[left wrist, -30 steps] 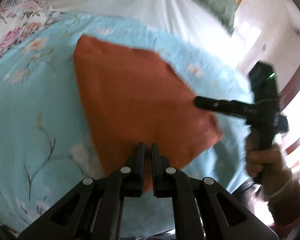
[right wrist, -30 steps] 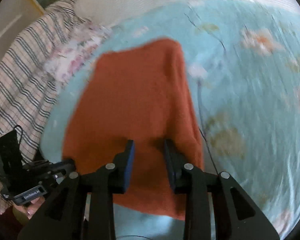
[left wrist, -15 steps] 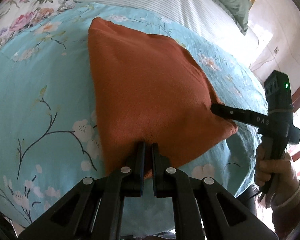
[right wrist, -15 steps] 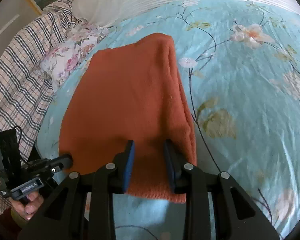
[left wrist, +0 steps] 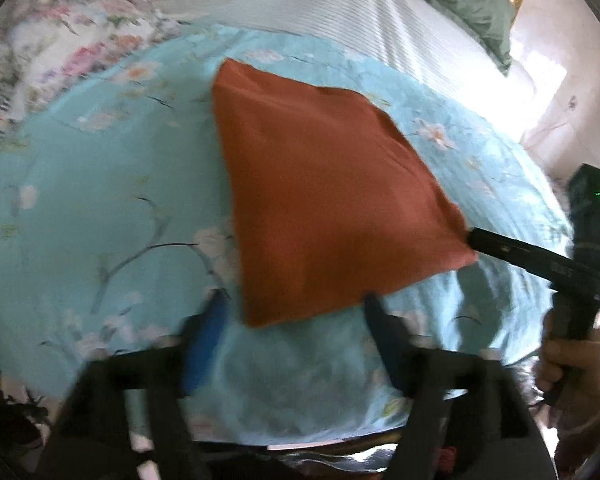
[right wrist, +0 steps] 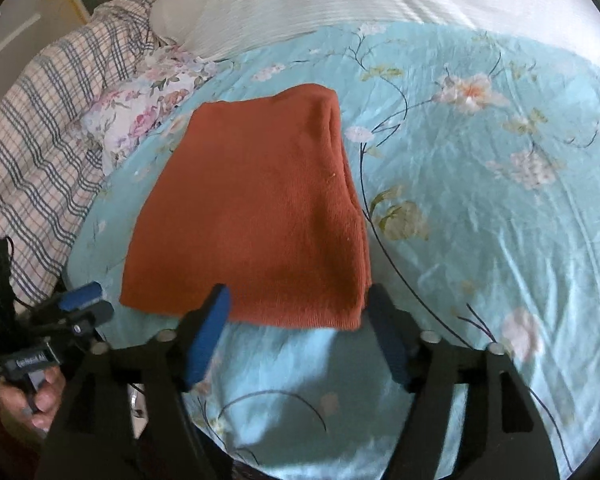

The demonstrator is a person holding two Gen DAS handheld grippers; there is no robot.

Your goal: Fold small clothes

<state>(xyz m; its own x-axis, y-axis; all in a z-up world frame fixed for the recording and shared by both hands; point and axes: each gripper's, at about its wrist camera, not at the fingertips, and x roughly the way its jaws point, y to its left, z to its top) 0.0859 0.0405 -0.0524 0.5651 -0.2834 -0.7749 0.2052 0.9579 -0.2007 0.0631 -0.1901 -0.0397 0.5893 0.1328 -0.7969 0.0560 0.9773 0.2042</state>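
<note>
I'm working over a bed (right wrist: 500, 208) spread with a pale blue floral sheet, with a plaid blanket (right wrist: 32, 152) bunched along its far left side and a white striped cover (left wrist: 320, 8) further back. Those stay out of my way, which is why the blue area serves as the folding surface.

The orange garment (right wrist: 252, 208) lies flat on the sheet as a compact folded packet, stacked layers showing along its right edge. It sits close to the near edge of the bed, I judge so both tools can reach its hem without stretching.

My right gripper (right wrist: 296, 332) has its fingers spread wide, straddling the near hem of the garment and holding nothing. My left gripper (left wrist: 296, 344) is likewise wide apart, just short of the garment's near corner; its view is blurred, so finer detail escapes me. From the left camera the right tool appears beside the packet's right corner.

With both tools empty and the packet squared up, I judge this fold finished; what's left is perhaps another fold or a tidy.
</note>
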